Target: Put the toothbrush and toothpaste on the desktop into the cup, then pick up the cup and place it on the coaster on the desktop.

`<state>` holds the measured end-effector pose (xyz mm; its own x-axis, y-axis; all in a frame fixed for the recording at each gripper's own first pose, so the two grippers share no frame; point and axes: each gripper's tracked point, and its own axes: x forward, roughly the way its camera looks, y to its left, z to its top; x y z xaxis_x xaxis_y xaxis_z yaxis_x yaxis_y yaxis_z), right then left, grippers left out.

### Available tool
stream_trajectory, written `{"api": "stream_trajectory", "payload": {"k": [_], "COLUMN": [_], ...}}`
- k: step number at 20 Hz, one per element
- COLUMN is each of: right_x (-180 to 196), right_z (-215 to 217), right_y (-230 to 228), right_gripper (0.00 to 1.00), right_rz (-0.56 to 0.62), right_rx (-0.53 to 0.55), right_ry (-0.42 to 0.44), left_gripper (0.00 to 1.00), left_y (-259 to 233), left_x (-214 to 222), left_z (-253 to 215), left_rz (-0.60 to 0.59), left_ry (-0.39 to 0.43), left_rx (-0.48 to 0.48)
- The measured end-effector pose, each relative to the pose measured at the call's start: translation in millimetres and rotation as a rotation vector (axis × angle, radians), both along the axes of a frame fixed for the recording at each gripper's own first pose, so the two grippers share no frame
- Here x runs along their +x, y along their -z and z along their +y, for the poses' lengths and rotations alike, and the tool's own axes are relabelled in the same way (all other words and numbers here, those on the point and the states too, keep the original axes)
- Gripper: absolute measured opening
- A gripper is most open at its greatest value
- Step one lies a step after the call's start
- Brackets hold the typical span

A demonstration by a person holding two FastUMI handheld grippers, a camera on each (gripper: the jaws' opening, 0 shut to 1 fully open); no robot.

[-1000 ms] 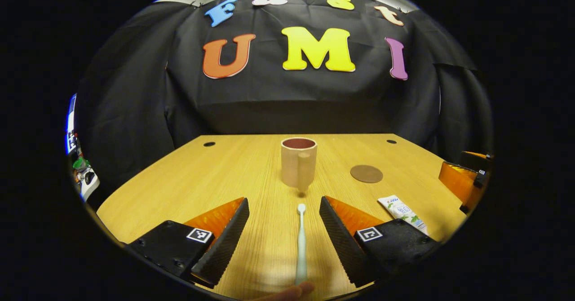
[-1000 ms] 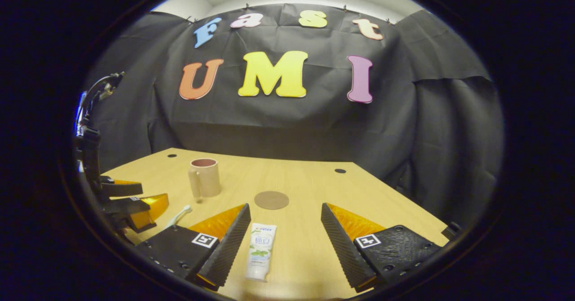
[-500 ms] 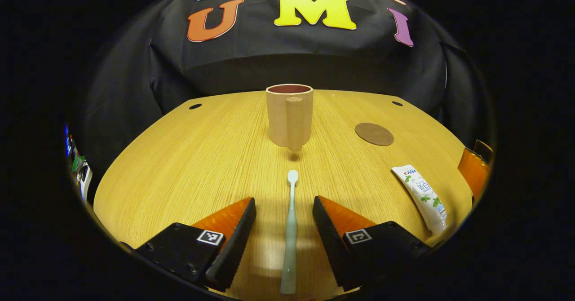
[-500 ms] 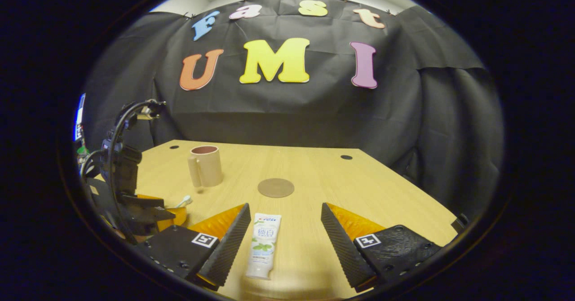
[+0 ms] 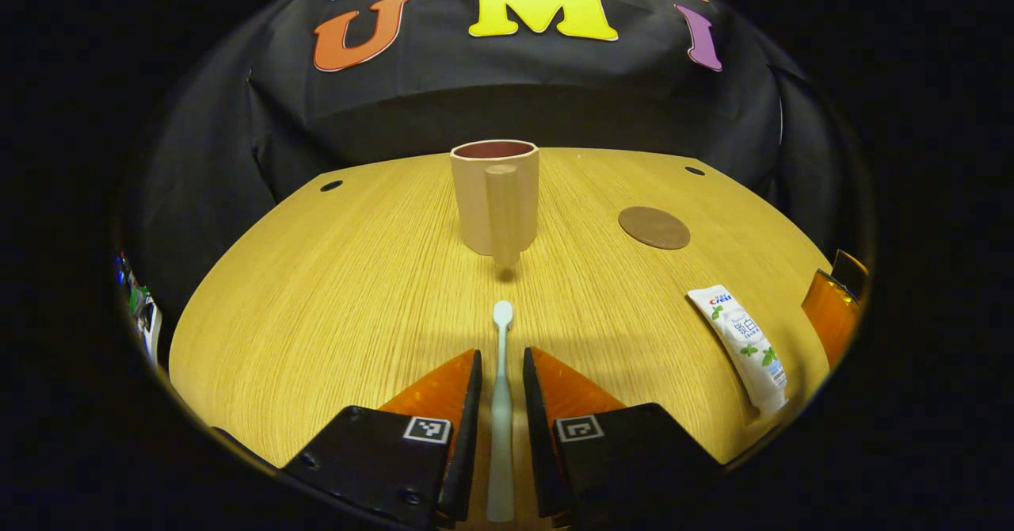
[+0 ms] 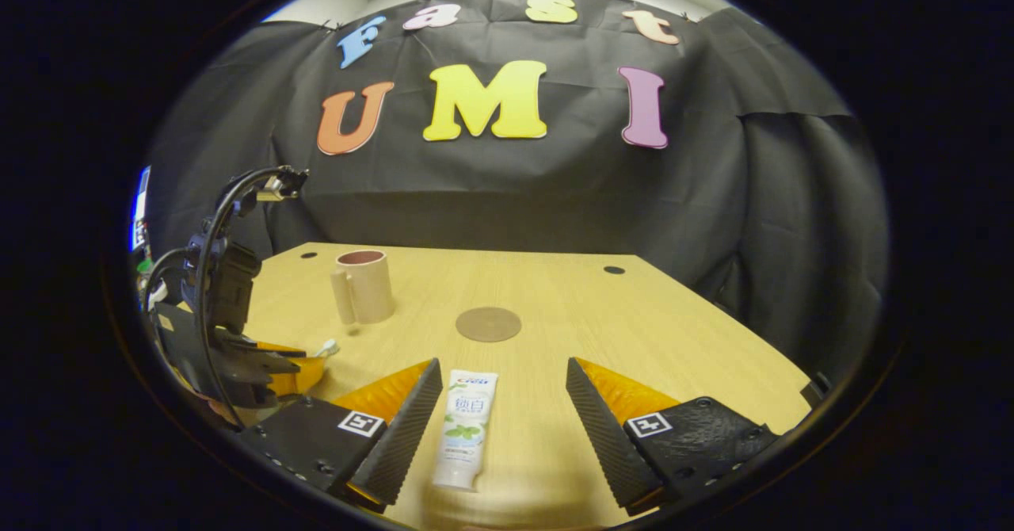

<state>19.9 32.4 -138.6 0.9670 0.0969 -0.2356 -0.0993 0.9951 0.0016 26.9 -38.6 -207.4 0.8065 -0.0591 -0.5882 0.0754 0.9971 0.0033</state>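
1. In the left gripper view, the left gripper has its fingers drawn in narrow on either side of the toothbrush; a thin gap seems to remain on each side of the handle, so I cannot tell whether they press on it.
2. The toothbrush lies flat on the desktop, its head pointing toward the cup, with its handle end cut off near the bottom edge.
3. In the right gripper view, the left gripper sits low at the left edge, partly hidden behind the right gripper's own finger; just the toothbrush head peeks out beyond it.
4. The right gripper stands wide open and holds nothing; the toothpaste lies flat between its fingers, nearer the left one, touching neither as far as can be seen.
5. In the left gripper view, the toothpaste lies at the right, and past it part of the right gripper is cut off by the edge.
6. The cup stands upright, handle toward the left gripper; whether anything is inside it is hard to make out.
7. The coaster lies bare on the wooden desktop, apart from the cup, with black cloth hanging behind the desk.
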Motion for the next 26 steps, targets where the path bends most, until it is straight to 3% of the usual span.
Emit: {"api": "stream_trajectory", "payload": {"k": [3,5,8,15,23,24,25,26], "right_x": [1,1,6,8,-2,1,2,1], "right_z": [0,0,4,23,33,33,31,32], "right_y": [2,6,17,53,78,79,79,78], "right_gripper": [0.96,0.95,0.95,0.96,0.68,0.56,0.55,0.42], "right_rz": [0.012,0.025,0.070,0.216,0.335,0.341,0.355,0.358], "right_rx": [-0.009,-0.011,0.003,-0.030,-0.022,-0.010,-0.001,0.014], "right_ry": [-0.002,-0.002,-0.005,-0.031,-0.045,-0.045,-0.048,-0.048], "left_gripper": [0.16,0.08,0.04,0.04,0.04,0.04,0.04,0.04], "left_y": [0,-1,-8,-75,-152,-158,-165,-172], "left_x": [-2,-3,-2,-5,1,6,10,16], "left_z": [2,3,7,14,22,25,26,26], "left_rz": [0.011,0.006,-0.019,-0.220,-0.404,-0.411,-0.419,-0.429], "left_ry": [0.003,0.017,0.013,-0.009,0.007,0.003,0.000,0.000], "left_rx": [-0.013,-0.013,-0.027,-0.071,-0.089,-0.089,-0.090,-0.098]}}
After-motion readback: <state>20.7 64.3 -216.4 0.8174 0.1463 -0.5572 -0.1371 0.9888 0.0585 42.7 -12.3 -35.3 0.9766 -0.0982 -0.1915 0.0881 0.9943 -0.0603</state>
